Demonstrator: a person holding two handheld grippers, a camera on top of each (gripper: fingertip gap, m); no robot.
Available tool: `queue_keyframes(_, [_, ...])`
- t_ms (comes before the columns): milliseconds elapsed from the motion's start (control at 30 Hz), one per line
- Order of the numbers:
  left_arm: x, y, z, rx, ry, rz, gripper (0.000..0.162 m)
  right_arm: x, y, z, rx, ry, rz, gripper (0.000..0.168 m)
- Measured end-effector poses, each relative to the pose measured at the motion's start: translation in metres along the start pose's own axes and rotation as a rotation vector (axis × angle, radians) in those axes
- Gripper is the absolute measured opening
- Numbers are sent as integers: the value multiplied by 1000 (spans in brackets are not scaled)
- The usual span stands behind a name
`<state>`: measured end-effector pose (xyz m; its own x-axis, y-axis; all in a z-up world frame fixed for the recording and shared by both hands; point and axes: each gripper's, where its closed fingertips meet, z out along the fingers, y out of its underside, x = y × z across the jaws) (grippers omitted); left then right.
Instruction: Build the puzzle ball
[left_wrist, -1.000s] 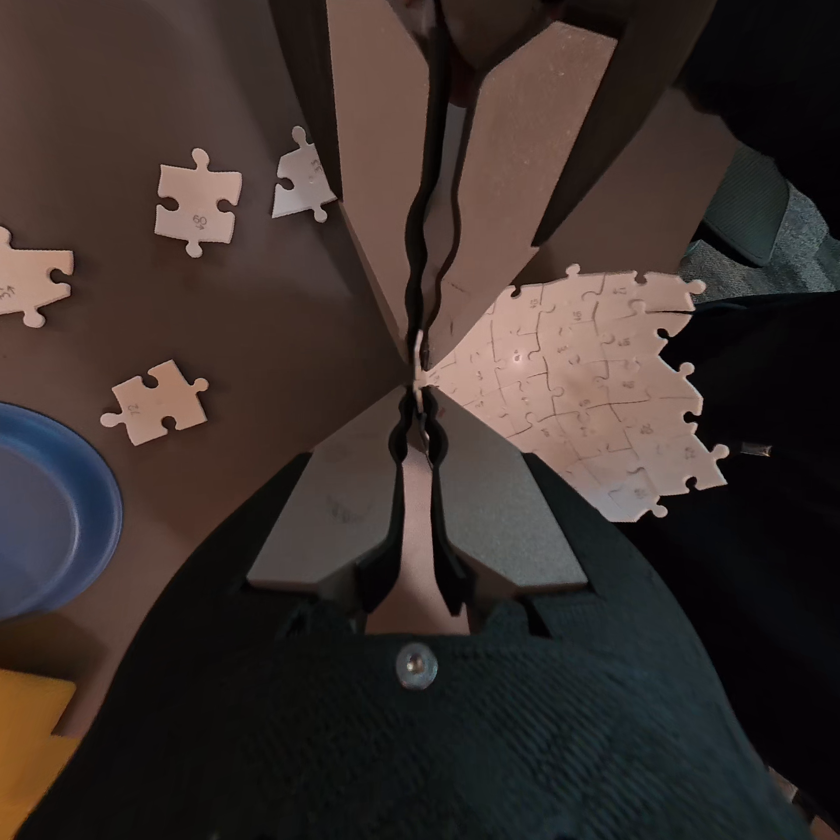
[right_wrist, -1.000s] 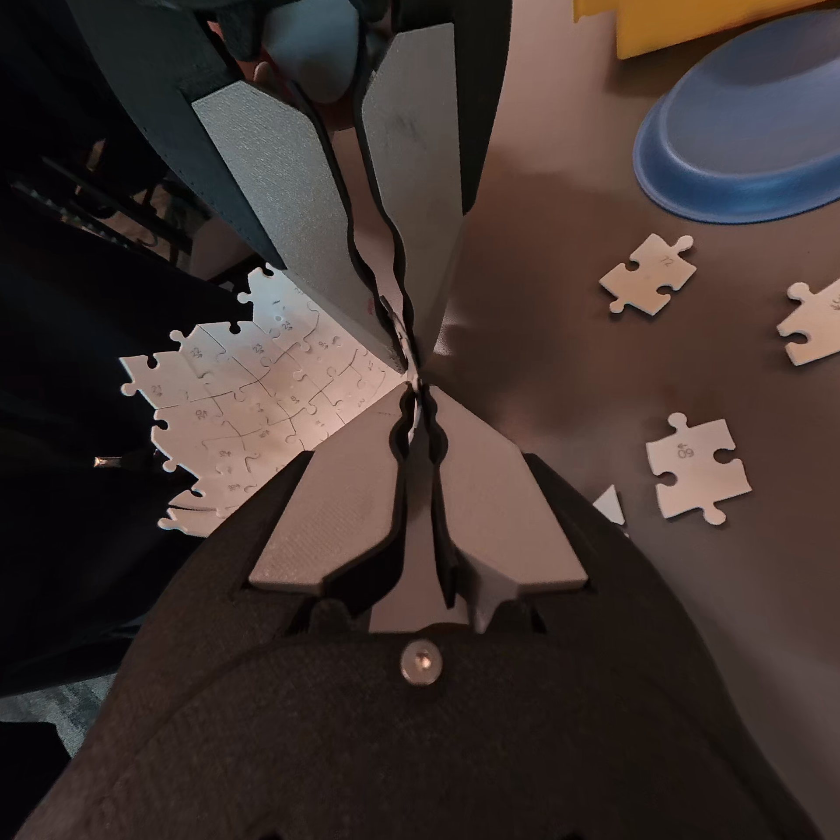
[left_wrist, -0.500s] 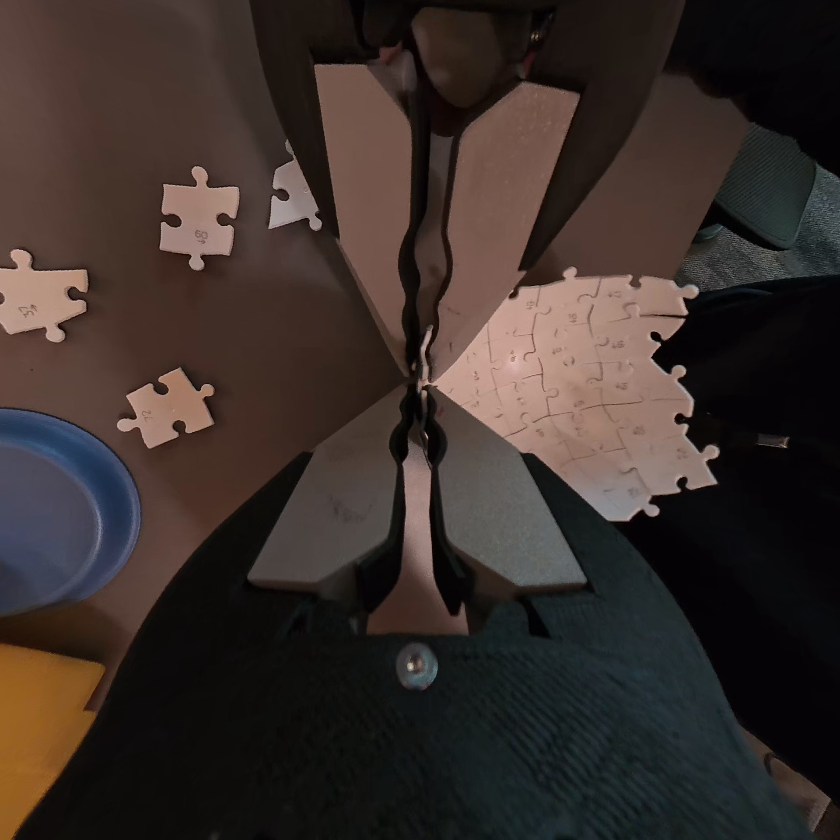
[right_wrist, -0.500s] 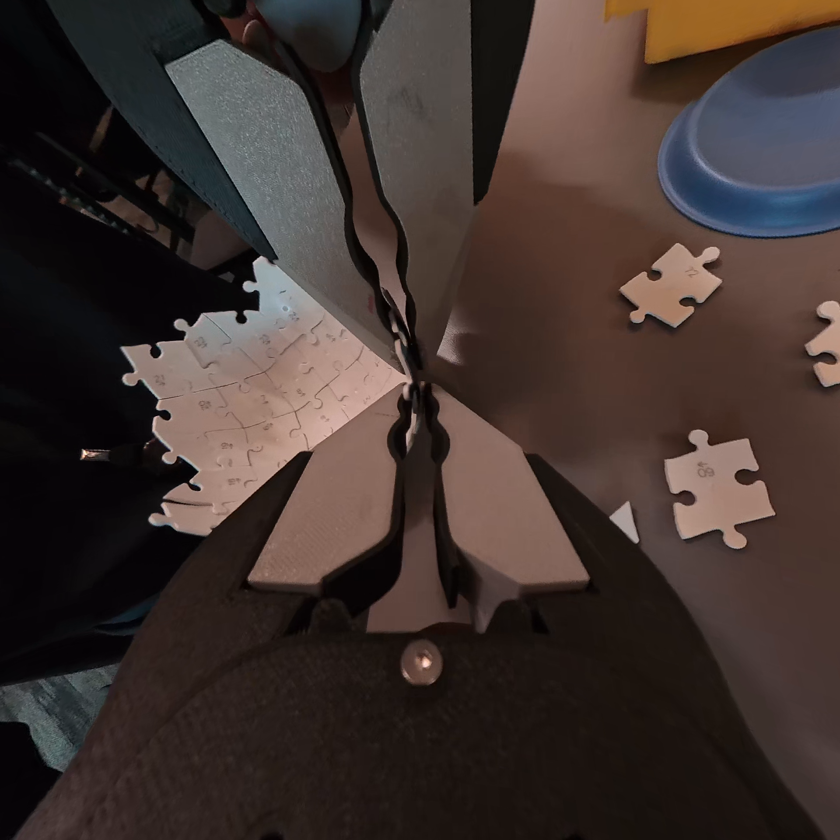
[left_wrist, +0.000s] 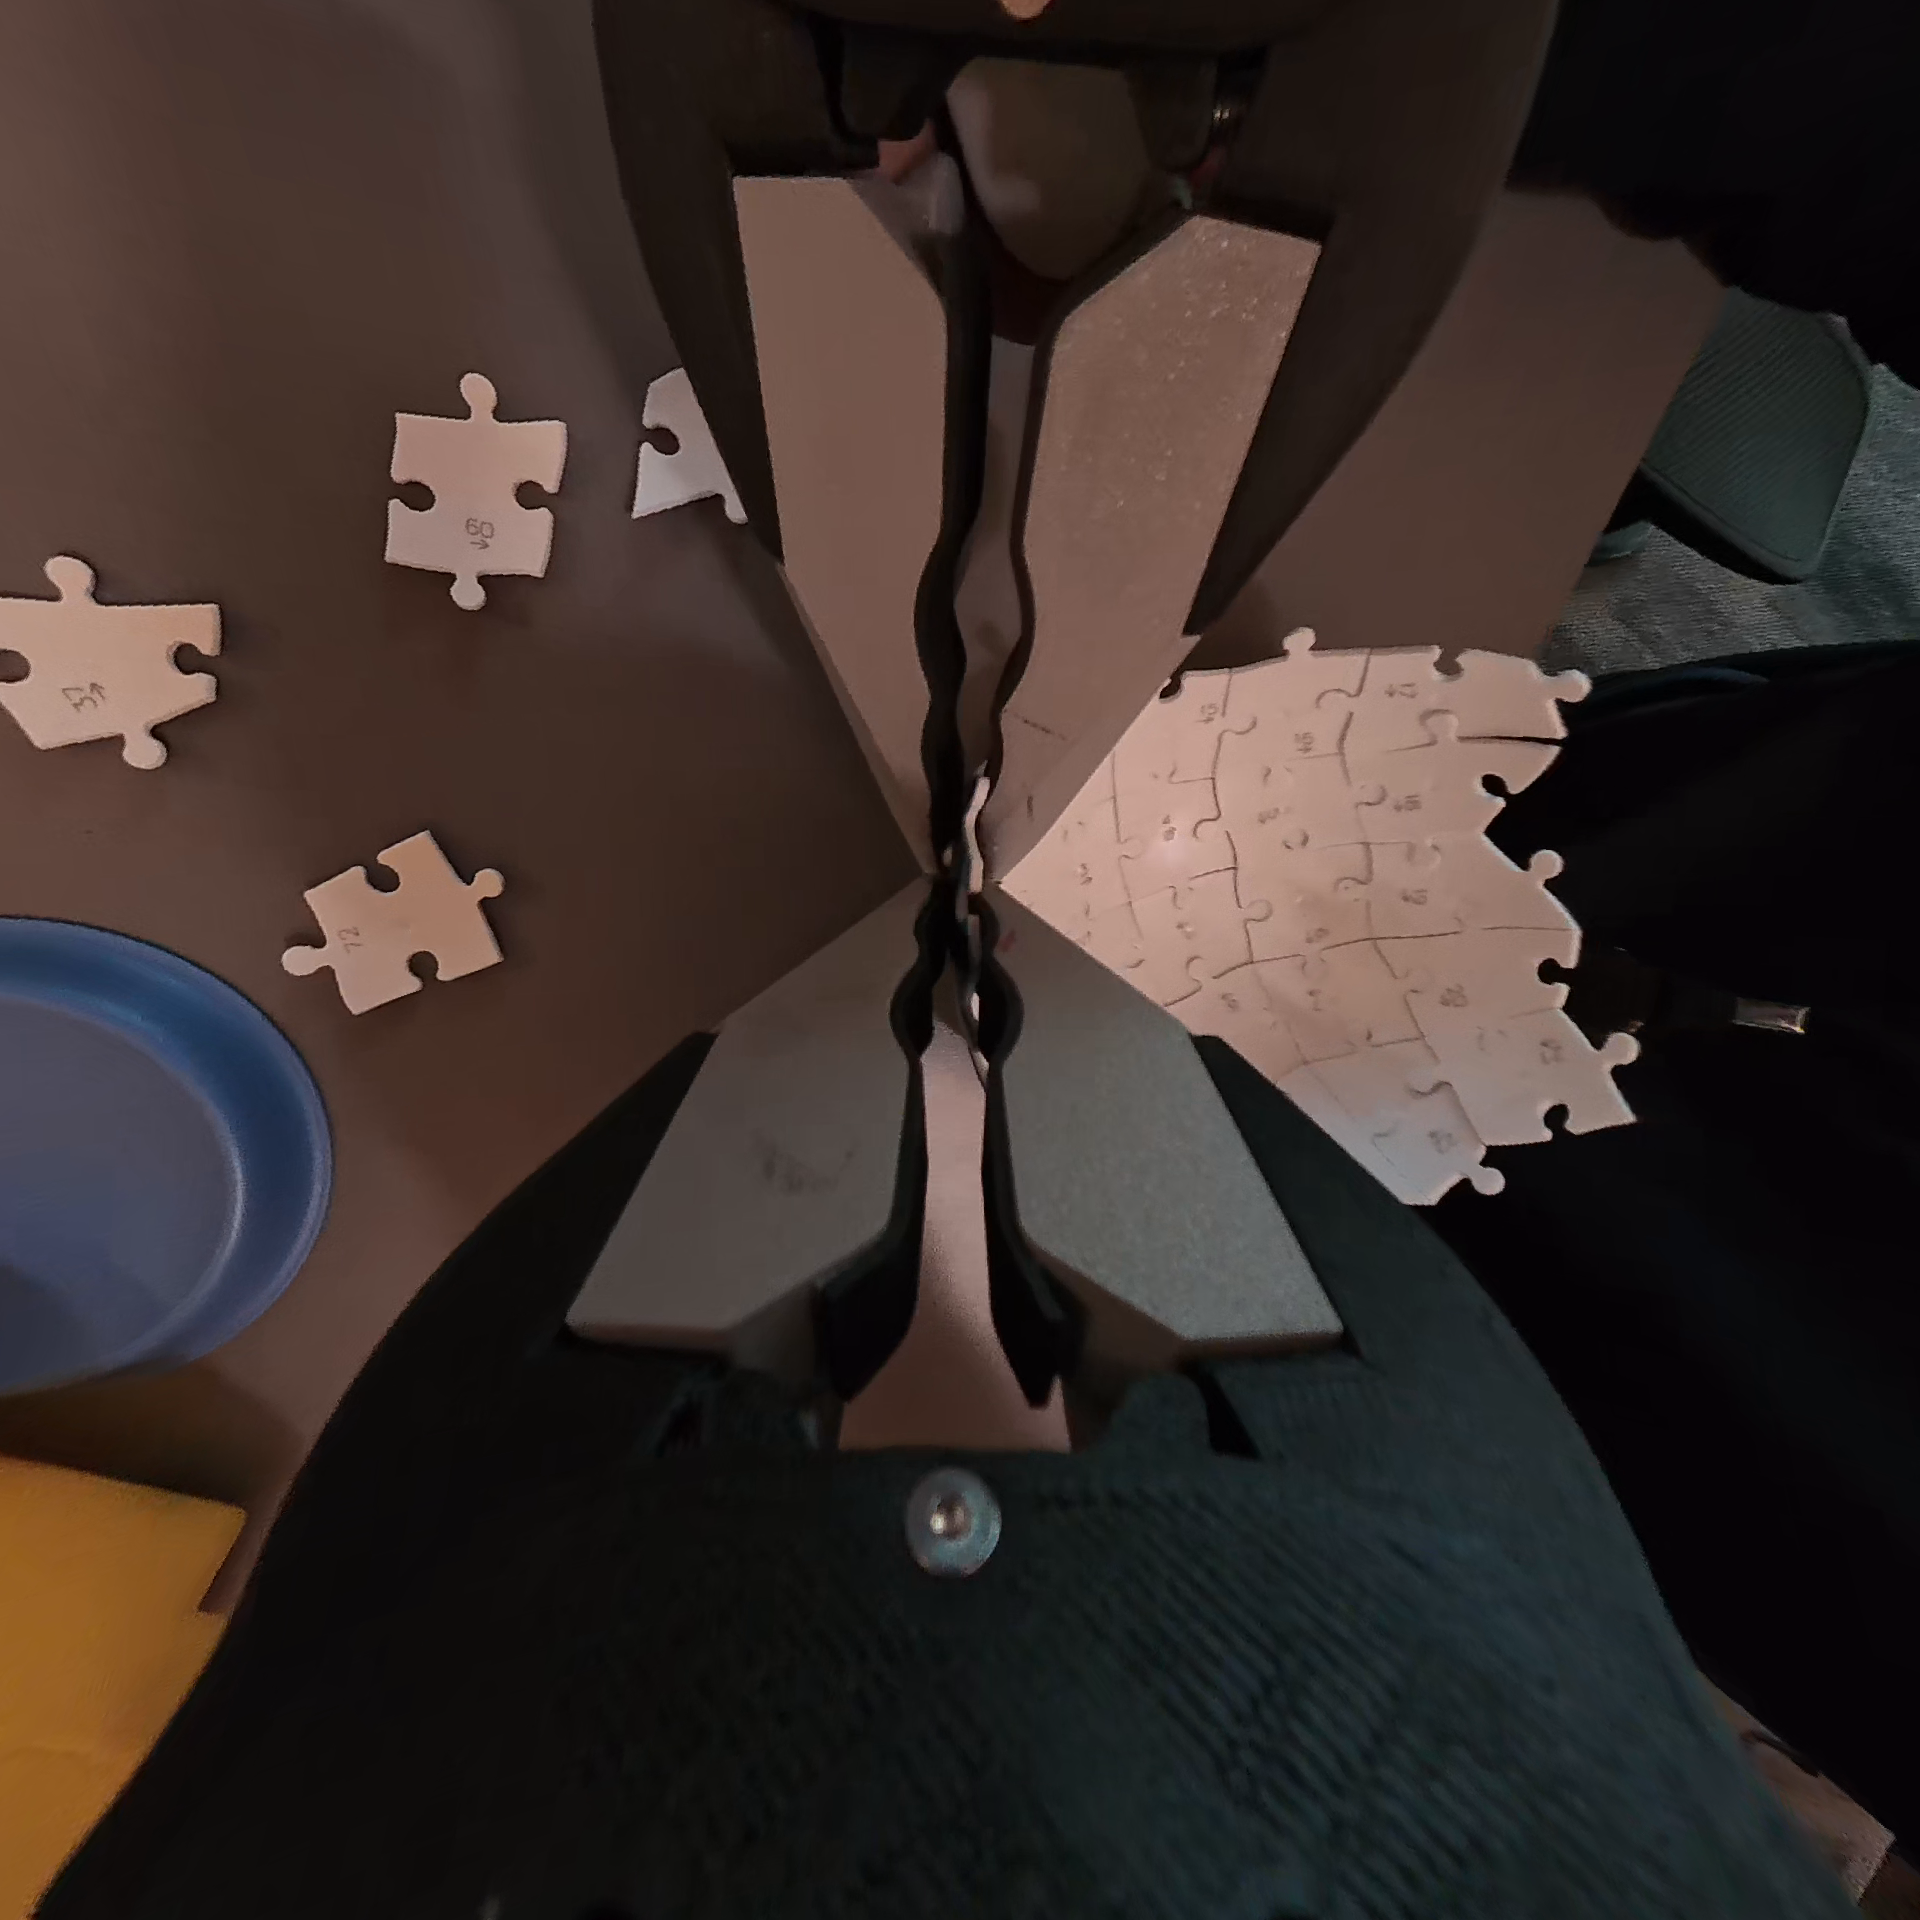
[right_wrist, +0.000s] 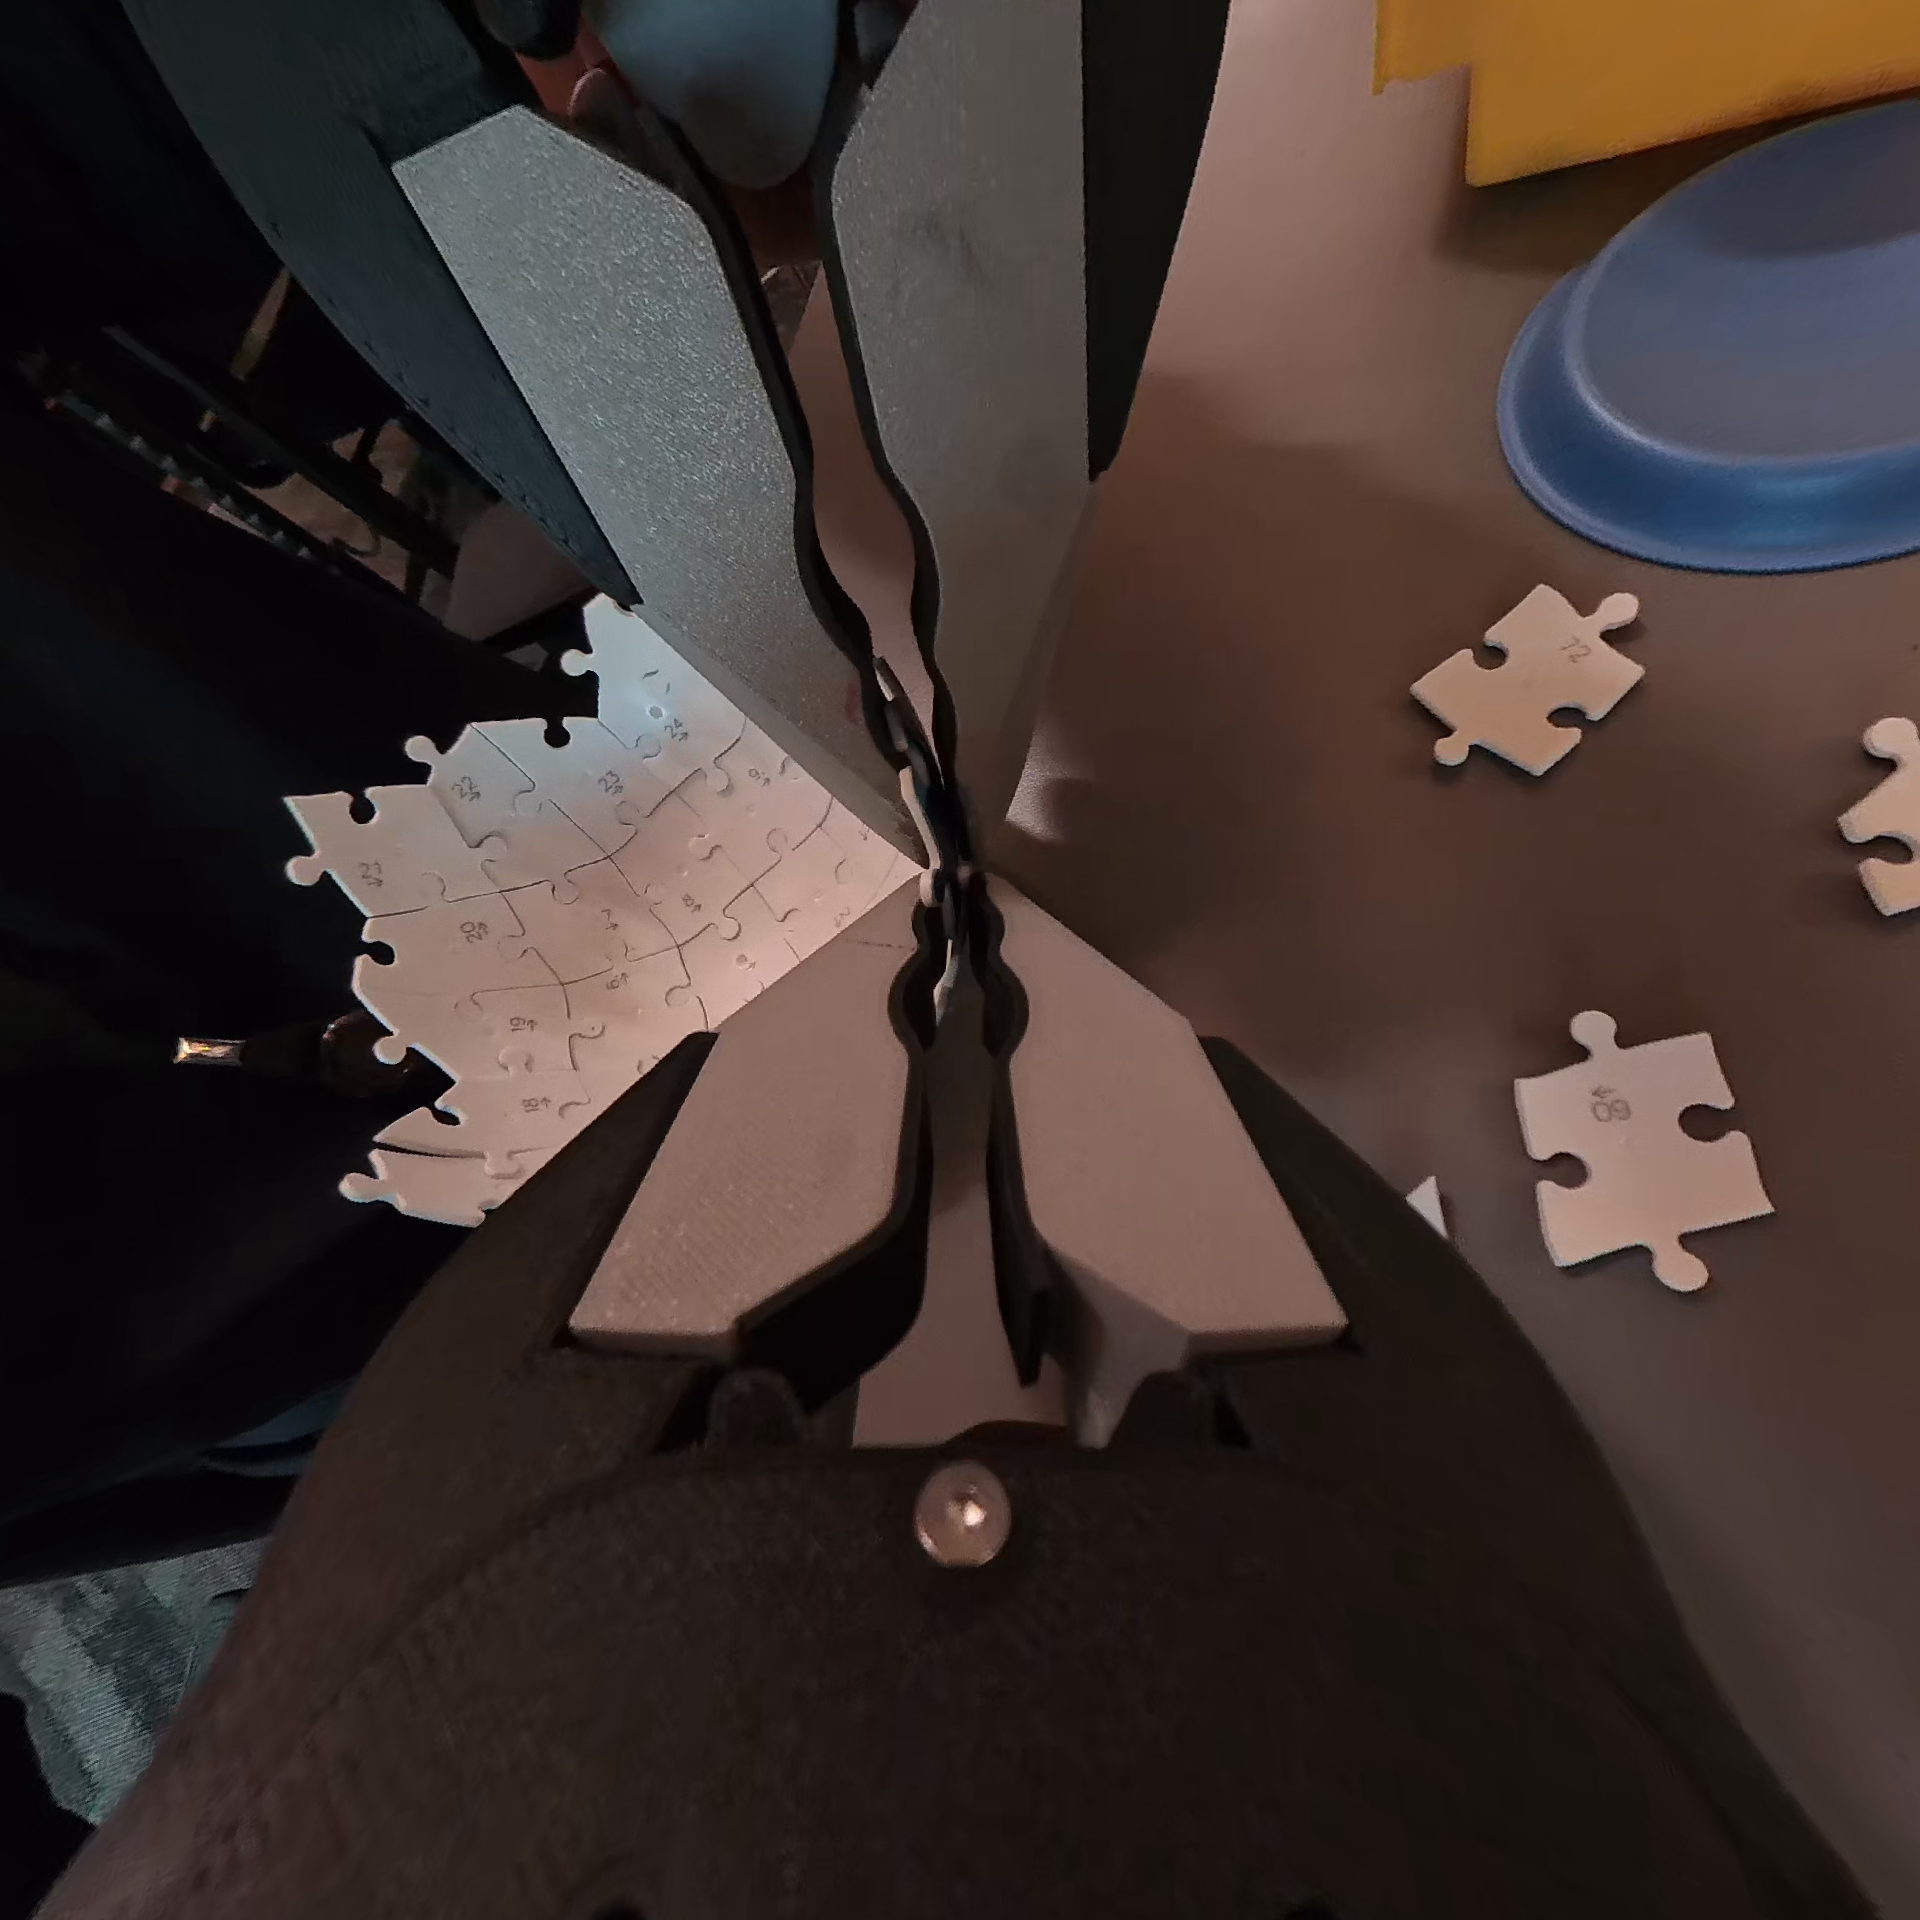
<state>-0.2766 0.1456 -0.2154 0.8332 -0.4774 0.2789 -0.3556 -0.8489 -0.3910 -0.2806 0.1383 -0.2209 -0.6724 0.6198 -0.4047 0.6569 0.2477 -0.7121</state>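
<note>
Tip to tip, both tongs pinching at the seam of the puzzle ball.

The left gripper (left_wrist: 961, 920) and right gripper (right_wrist: 951, 899) meet nose to nose, each pressed thin on white edges. The curved assembled shell (left_wrist: 1340, 914) hangs just right of the left tongs. My call: keep both pinches firm, push straight, don't twist. Loose pieces (left_wrist: 400, 940) wait left, near the blue plate (left_wrist: 281, 1122).

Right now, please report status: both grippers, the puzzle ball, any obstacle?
Left gripper and right gripper shut, tip to tip, on the assembled puzzle shell's edge. Shell unfinished. Four loose pieces on table; blue plate aside, nothing blocking.
</note>
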Motion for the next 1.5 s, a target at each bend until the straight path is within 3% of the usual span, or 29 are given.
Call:
queue_keyframes(367, [-4, 2, -3, 11, 15, -34, 0, 4, -10, -17, 121, -43, 85, 1])
queue_keyframes(800, [-2, 3, -2, 9, 26, -40, 1, 2, -7, -7, 105, -69, 74, 1])
queue_keyframes(1300, [0, 4, -8, 38, 98, -85, 1, -1, -14, -8, 137, 100, -196, 0])
queue_keyframes(1500, [-5, 5, -5, 16, 24, -43, 1, 4, -12, -6, 147, 31, -43, 0])
